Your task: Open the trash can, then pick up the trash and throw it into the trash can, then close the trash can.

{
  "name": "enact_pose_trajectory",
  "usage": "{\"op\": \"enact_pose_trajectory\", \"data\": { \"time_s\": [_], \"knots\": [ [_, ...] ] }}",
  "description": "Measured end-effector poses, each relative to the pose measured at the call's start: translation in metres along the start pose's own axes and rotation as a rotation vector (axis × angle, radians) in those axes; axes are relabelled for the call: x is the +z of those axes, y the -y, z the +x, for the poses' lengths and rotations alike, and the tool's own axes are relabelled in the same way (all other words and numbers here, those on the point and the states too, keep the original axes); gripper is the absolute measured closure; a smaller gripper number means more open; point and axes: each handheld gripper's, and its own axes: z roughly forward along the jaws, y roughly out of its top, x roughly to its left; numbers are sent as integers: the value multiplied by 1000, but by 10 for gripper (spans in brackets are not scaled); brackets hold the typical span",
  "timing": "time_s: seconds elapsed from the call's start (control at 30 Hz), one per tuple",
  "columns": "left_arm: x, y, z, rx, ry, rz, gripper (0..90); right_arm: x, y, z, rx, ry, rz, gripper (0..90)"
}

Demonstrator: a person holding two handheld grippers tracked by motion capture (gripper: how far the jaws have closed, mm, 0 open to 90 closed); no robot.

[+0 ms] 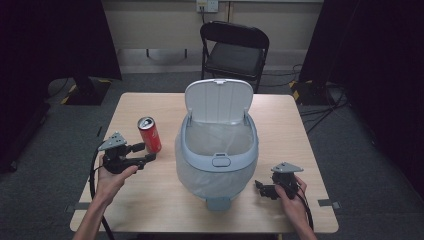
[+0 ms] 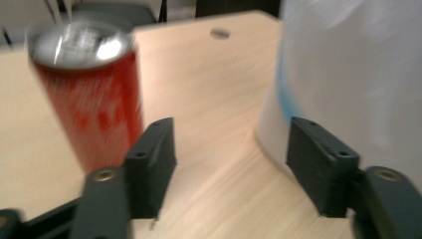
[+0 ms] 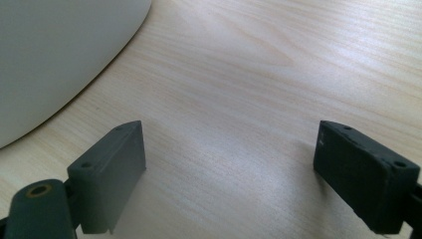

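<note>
left gripper point(image 1: 146, 151): jaws wide, nothing held, beside upright red metal can point(image 1: 149, 134) | right gripper point(image 1: 261, 189): jaws wide, nothing held, resting on wooden bench point(image 1: 150, 200)

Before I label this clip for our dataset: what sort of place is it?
Probably a recording studio or lab: dark curtains flank a lone wooden table, tape marks the floor, and a folding chair waits behind.
</note>
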Motion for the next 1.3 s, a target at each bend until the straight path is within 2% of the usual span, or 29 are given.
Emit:
{"op": "enact_pose_trajectory", "data": {
  "time_s": [0.07, 0.17, 0.2, 0.23, 0.33, 0.37, 0.43, 0.47, 0.6, 0.63, 0.73, 0.83, 0.87, 0.93, 1.03, 1.1, 1.13, 1.17, 1.2, 1.3],
  "knots": [
    [4, 5, 7, -19, -36, 15, 237, 0, 0, 0, 0, 0, 0, 116],
    [10, 12, 20, -52, -77, 23, 207, 0, 0, 0, 0, 0, 0, 116],
    [10, 12, 20, -52, -77, 23, 202, 0, 0, 0, 0, 0, 0, 116],
    [13, 15, 26, -52, -107, 26, 201, 0, 0, 0, 0, 0, 0, 116],
    [21, 18, 34, -82, -122, 21, 202, 0, 0, 0, 1, 0, 0, 116],
    [24, 18, 37, -63, -139, 27, 202, 0, 0, 0, 1, -1, 0, 116],
    [27, 17, 38, -68, -153, 30, 204, 0, 0, 0, 0, -1, 0, 116],
    [32, 15, 39, -59, -169, 48, 204, 0, 0, 0, 1, -1, 0, 116],
    [43, 8, 44, -9, -196, 48, 198, 0, 0, 0, 1, 1, 1, 116],
    [49, 5, 51, -34, -198, 61, 194, 0, 0, 0, 1, 0, 0, 116],
    [55, 4, 56, -51, -206, 60, 182, 0, 0, 0, 1, -1, 0, 116],
    [63, 3, 55, -31, -201, 52, 189, 0, 0, 0, 0, 1, 1, 116],
    [66, 2, 53, -8, -207, 60, 189, 0, 0, 0, 0, 1, 1, 116],
    [69, 0, 52, 9, -222, 39, 197, 0, 0, 0, 0, 0, 1, 116],
    [74, -2, 50, -7, -214, 15, 253, 0, 0, 0, 1, -2, 1, 116],
    [77, -2, 49, 28, -237, 30, 255, 0, 0, 0, 2, -3, 1, 116],
    [78, -1, 49, 22, -248, 30, 260, 0, 0, 0, 2, -3, 1, 116],
    [81, -2, 53, 9, -242, 52, 252, 0, 0, 0, 2, -3, 1, 116],
    [81, -2, 53, 9, -242, 52, 247, 0, 0, 0, 2, -3, 1, 116],
    [84, -4, 54, 10, -248, 45, 310, 0, 0, 0, 2, -3, 1, 116]
  ]
}}
